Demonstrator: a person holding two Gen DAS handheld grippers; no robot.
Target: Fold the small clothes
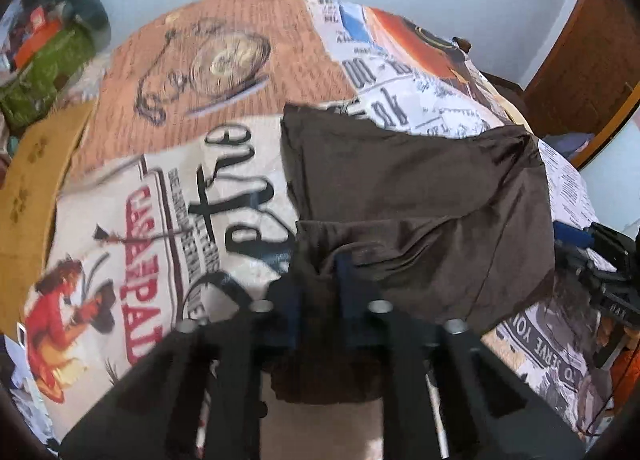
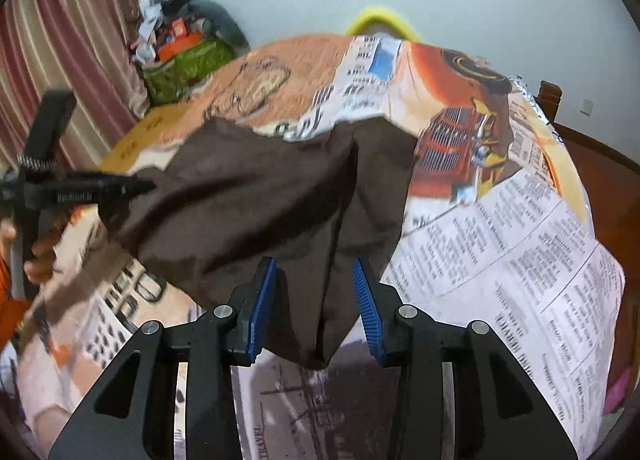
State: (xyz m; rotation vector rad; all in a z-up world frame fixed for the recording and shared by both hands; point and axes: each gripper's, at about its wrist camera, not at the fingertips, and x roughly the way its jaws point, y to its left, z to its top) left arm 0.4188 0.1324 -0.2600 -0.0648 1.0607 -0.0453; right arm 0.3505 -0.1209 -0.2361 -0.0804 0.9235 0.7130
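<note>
A dark brown garment point(image 1: 420, 196) lies on a table covered with a printed cloth point(image 1: 168, 196). My left gripper point(image 1: 320, 272) is shut on the garment's near edge, and a fold of brown fabric bunches between its blue pads. In the right wrist view the garment point(image 2: 256, 204) stretches from the left gripper point(image 2: 120, 190) at the far left to my right gripper point(image 2: 316, 292). The right gripper's blue pads point(image 2: 262, 300) stand apart on either side of the garment's near corner, open, not pinching it.
The printed cloth point(image 2: 500, 244) covers a round yellow-rimmed table point(image 1: 28, 180). A pile of bags and clutter point(image 2: 184, 52) stands against the wall beside a striped curtain point(image 2: 72, 20). A yellow ring-shaped object point(image 2: 380, 20) is behind the table. Wooden furniture point(image 1: 580, 60) is at the right.
</note>
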